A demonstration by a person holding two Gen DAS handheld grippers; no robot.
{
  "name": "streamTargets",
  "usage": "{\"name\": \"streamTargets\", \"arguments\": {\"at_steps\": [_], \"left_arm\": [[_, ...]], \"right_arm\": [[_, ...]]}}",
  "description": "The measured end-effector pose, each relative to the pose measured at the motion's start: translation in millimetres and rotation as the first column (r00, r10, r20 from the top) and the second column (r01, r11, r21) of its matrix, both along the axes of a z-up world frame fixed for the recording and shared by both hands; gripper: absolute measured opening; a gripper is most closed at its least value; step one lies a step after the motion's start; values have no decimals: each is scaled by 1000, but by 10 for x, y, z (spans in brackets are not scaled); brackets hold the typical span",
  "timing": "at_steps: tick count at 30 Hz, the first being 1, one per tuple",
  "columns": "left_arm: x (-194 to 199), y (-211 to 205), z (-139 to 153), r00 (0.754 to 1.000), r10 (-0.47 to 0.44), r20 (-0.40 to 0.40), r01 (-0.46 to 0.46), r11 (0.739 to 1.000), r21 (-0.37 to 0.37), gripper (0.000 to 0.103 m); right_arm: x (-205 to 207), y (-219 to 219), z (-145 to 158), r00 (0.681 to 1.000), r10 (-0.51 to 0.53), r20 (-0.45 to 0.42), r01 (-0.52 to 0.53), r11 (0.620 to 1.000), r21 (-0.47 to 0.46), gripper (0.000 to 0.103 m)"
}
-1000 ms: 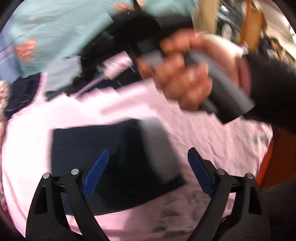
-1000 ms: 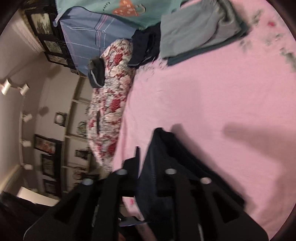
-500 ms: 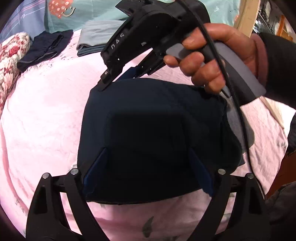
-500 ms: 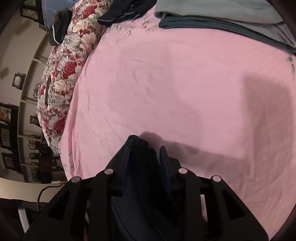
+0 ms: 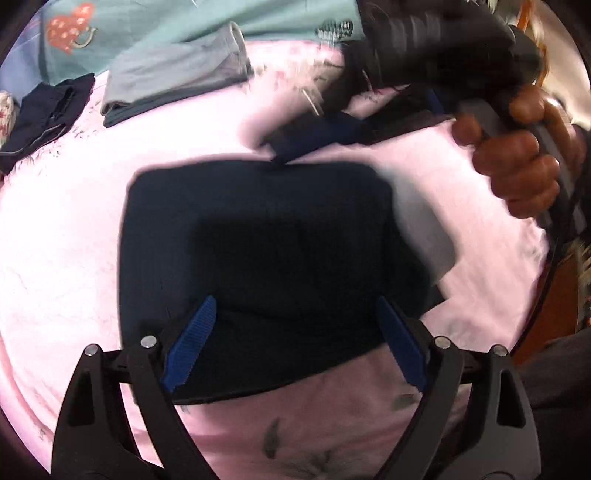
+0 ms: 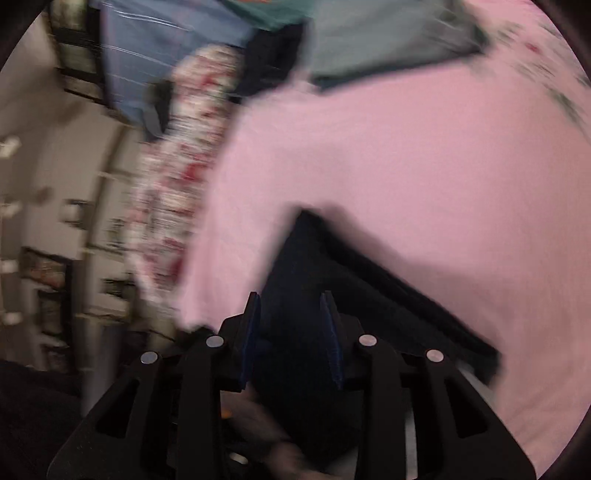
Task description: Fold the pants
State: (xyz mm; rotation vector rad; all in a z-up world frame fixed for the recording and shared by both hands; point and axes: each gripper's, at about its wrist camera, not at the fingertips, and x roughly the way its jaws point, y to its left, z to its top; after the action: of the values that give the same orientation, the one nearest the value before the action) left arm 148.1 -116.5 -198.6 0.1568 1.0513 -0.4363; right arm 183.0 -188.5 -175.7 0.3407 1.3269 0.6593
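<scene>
Dark navy pants (image 5: 266, 254) lie folded into a compact block on the pink bed sheet (image 5: 62, 236). My left gripper (image 5: 295, 339) is open and empty, its blue pads hovering over the block's near edge. My right gripper (image 5: 314, 136) shows blurred at the block's far edge in the left wrist view. In the right wrist view my right gripper (image 6: 291, 332) has its pads apart, with the pants (image 6: 306, 266) lying between and beyond them.
A folded grey garment (image 5: 177, 81) and a dark folded garment (image 5: 44, 110) lie at the far side of the bed. A teal cloth (image 5: 207, 22) with a heart print lies behind them. A floral pillow (image 6: 184, 155) lies at the bed's left edge.
My right gripper has opened, let the pants go and drawn back toward the far edge. The pants have settled flat on the sheet. My left gripper stays open above them.
</scene>
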Motion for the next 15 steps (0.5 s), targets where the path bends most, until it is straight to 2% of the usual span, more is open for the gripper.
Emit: {"name": "streamTargets", "arguments": {"at_steps": [1, 2, 3, 4, 6, 7, 9, 10, 11, 12, 13, 15], "left_arm": [[-13, -55, -41, 999, -29, 30, 28, 999, 37, 90], [-4, -94, -38, 998, -46, 36, 44, 997, 67, 90], [1, -113, 4, 998, -56, 42, 53, 996, 77, 89], [10, -112, 87, 996, -69, 51, 66, 996, 67, 89], [10, -125, 231, 994, -89, 69, 86, 996, 37, 89], [-5, -154, 302, 991, -106, 76, 105, 994, 17, 89], [-108, -309, 372, 986, -153, 68, 154, 988, -10, 89], [-127, -390, 343, 981, -186, 53, 187, 982, -17, 89], [-126, -461, 275, 977, -212, 25, 213, 977, -19, 89], [-93, -536, 120, 968, -246, -41, 245, 969, -30, 89], [-191, -638, 33, 964, -258, -61, 258, 966, -9, 89], [-294, -769, -6, 950, -312, -9, 311, 945, 103, 89]], "right_arm": [[-22, -104, -70, 999, -42, -8, 42, 999, 31, 13], [-44, -198, -51, 995, -91, -27, 93, 991, 91, 13], [-103, -312, 65, 987, -153, -40, 157, 973, 168, 17], [-160, -368, 157, 985, -170, -24, 171, 962, 214, 24], [-404, -481, 390, 982, -184, 39, 164, 940, 300, 36], [-508, -508, 432, 984, -174, 41, 151, 934, 324, 37], [-730, -542, 378, 988, -151, 13, 137, 928, 345, 37], [-824, -546, 288, 988, -151, -11, 147, 934, 325, 37], [-907, -553, 131, 985, -167, -48, 174, 951, 255, 37], [-957, -612, -21, 980, -187, -70, 198, 958, 208, 35], [-1013, -663, -128, 973, -217, -84, 230, 949, 215, 28], [-1098, -801, -174, 943, -301, -140, 331, 890, 315, 32]]}}
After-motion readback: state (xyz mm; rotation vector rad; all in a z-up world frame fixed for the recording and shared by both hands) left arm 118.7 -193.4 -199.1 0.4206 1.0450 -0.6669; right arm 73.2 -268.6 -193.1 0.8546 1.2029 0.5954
